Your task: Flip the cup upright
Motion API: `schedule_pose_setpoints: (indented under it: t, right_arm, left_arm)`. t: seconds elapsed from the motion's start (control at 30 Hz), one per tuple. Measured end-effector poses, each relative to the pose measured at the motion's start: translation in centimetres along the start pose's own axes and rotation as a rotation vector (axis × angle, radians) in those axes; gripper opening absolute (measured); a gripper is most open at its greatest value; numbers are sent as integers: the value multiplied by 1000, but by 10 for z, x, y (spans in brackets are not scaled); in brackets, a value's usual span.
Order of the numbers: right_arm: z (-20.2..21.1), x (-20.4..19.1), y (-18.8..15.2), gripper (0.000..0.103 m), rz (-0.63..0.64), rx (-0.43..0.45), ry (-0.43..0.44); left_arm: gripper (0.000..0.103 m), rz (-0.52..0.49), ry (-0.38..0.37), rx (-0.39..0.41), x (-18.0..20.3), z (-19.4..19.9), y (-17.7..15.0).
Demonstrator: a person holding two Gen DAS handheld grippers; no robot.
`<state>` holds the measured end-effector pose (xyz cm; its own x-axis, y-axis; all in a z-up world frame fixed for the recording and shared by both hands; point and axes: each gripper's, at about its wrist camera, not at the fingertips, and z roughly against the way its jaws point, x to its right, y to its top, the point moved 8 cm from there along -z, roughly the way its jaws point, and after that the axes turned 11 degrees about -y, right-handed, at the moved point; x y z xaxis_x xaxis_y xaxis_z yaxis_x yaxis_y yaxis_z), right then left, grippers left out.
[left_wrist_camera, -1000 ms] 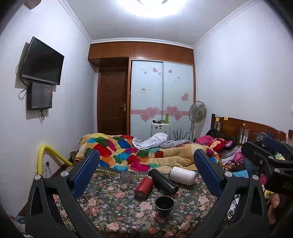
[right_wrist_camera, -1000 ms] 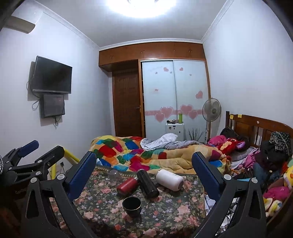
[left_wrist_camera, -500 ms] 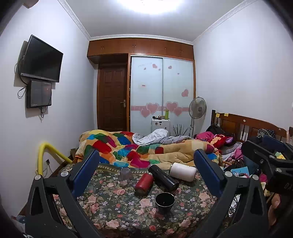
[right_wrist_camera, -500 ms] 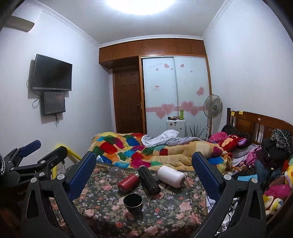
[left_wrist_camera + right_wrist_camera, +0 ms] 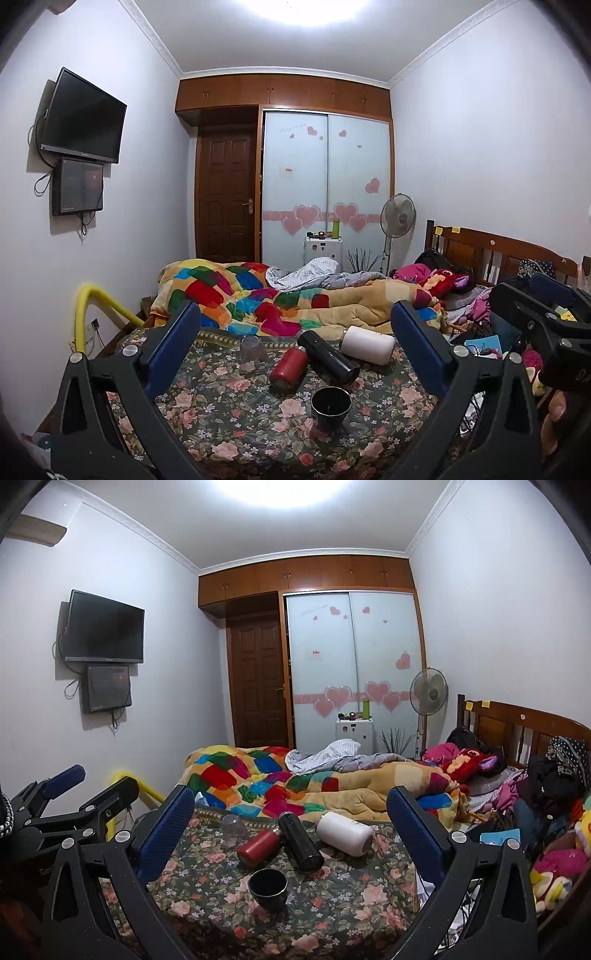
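Note:
On a floral tablecloth (image 5: 229,413) (image 5: 332,904) a black cup (image 5: 330,406) (image 5: 268,888) stands upright with its mouth up. Behind it lie on their sides a red bottle (image 5: 289,367) (image 5: 258,847), a black bottle (image 5: 328,357) (image 5: 300,842) and a white bottle (image 5: 367,344) (image 5: 345,833). A small clear glass (image 5: 250,348) (image 5: 232,827) stands mouth down at the back left. My left gripper (image 5: 295,339) is open and empty, held back from the table. My right gripper (image 5: 290,818) is open and empty too.
A bed with a patchwork quilt (image 5: 258,295) lies behind the table. Clothes and soft toys (image 5: 546,812) pile up at the right by the wooden headboard (image 5: 524,727). A yellow pipe (image 5: 85,314) stands at the left. The other gripper shows at each view's edge.
Both views have tilted down a little and drawn slightly back; the table objects sit lower in the frames. Nothing on the table moved. Both grippers stay open.

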<state>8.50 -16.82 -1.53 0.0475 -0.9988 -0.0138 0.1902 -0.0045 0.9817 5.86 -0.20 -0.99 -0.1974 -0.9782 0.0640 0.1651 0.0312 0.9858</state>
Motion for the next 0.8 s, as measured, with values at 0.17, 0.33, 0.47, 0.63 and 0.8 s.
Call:
schedule_pose_setpoints:
  t: [0.17,0.33,0.47,0.63,0.8]
  right_arm:
    - [0,-1,0,103,0,-2,1]
    - [0,-1,-1,103,0,-3,2]
    - [0,-1,-1,103,1,-4,1]
    - [0,-2,-1,103,1,-5,2]
    - [0,-2,0,103,1,-6,2]
  left_arm:
    - [103,-1,1,-2,0,0,0]
    - [103,0,1,-1,0,-1,-1]
    - [103,0,1,-2,-1,-1,-1]
    - [103,1,0,-1,-1,-1,0]
    - [103,5,0,-3,-1,-2,-1]
